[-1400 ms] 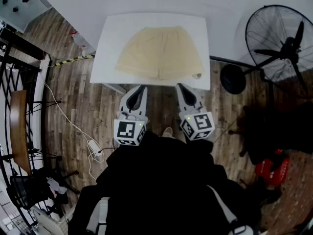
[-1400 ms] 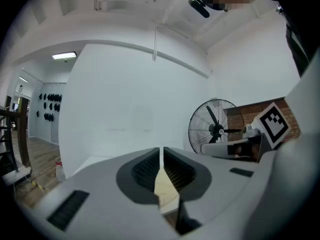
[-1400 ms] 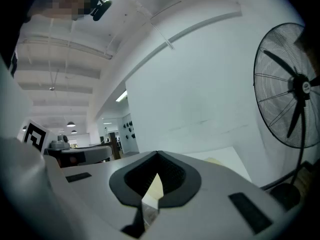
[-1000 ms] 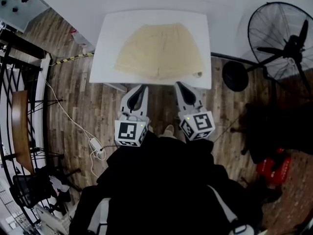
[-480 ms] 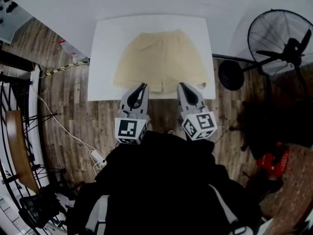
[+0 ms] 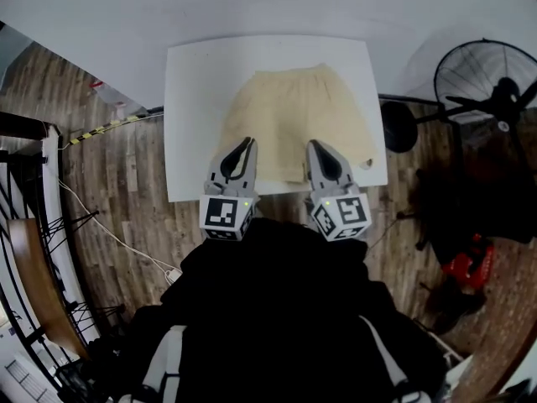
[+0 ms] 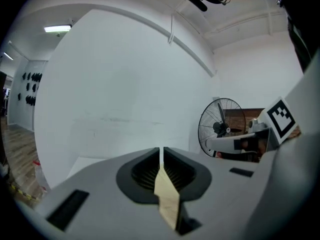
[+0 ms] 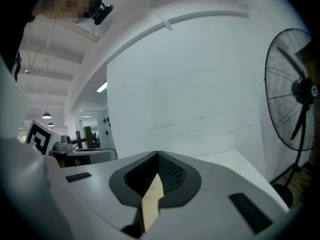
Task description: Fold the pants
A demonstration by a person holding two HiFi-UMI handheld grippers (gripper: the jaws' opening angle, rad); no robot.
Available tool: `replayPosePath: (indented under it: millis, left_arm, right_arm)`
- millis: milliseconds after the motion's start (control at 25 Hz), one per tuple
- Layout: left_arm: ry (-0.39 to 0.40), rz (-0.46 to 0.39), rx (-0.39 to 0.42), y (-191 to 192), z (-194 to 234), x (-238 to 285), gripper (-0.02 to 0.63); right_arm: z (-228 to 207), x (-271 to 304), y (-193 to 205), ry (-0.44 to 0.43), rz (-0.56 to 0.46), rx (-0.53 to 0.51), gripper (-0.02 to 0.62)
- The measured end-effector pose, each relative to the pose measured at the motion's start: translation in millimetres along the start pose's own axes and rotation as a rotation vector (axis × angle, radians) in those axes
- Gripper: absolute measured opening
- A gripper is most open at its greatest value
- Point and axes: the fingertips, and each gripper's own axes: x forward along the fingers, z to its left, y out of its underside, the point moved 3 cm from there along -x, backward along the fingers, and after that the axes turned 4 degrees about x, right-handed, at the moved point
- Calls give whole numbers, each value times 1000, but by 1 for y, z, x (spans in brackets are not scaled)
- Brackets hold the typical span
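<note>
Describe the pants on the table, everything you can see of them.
The pants are short, cream-coloured, of soft-looking cloth, lying flat and spread out on the white table, not yet folded. The gathered waistband lies at the far side, the two leg hems at the near edge. The shut left gripper and right gripper reach over those hems, one per leg; whether they touch the cloth cannot be told.
</note>
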Motion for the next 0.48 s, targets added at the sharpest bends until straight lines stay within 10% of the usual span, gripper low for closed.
replayPosePath:
  millis: [480]
  left_arm:
    - [88,127,-15,41,84,28,25]
  right_arm:
    - [65,70,42,25,102,-56,-8]
